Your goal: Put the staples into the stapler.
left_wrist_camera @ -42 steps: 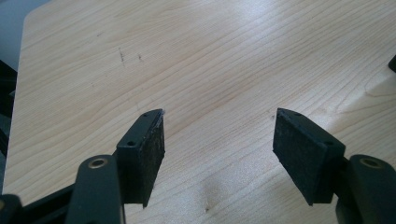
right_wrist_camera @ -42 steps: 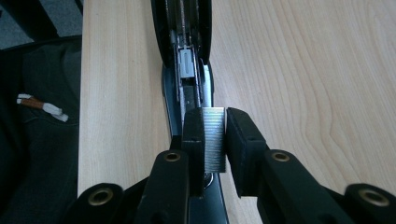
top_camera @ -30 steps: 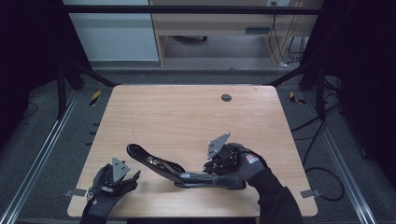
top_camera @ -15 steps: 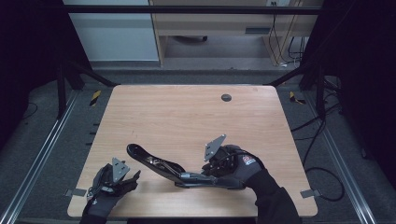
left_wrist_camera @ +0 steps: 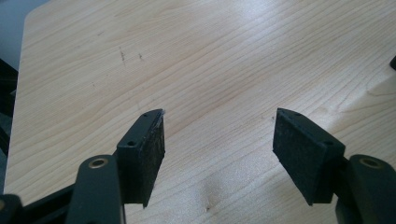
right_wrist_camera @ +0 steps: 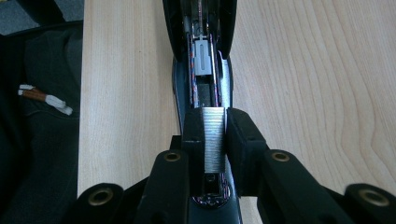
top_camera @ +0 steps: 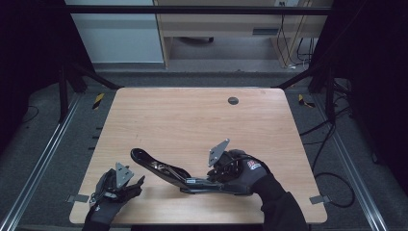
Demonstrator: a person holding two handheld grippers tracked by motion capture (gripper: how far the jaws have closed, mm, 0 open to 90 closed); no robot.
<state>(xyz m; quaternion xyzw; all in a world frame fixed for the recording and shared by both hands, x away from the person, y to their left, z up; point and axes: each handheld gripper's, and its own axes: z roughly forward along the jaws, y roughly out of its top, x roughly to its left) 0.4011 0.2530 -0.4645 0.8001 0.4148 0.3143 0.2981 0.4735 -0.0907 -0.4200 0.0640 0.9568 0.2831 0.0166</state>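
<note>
Silvery metal, a strip of staples (right_wrist_camera: 214, 140), is seen clamped between the two black pads of the right gripper (right_wrist_camera: 214, 142) in the right gripper view; the strip stands on edge directly over the open channel of a black stapler (right_wrist_camera: 201, 56), whose white pusher block and coiled spring are visible further along the channel. Whether the strip already touches the channel cannot be told. In the high view the stapler (top_camera: 166, 171) is laid open on the light wooden table (top_camera: 192, 120), near the front edge, its lid swung up and back toward the left, its base held flat under the gloved right hand (top_camera: 245, 171). The right gripper (top_camera: 222, 166) is lowered onto the base end.

The left gripper (top_camera: 126, 182) is held low at the front left corner of the table, well apart from the stapler. Its jaws are spread wide, as the left gripper view shows, with bare wood between the pads (left_wrist_camera: 144, 154) and nothing gripped.
</note>
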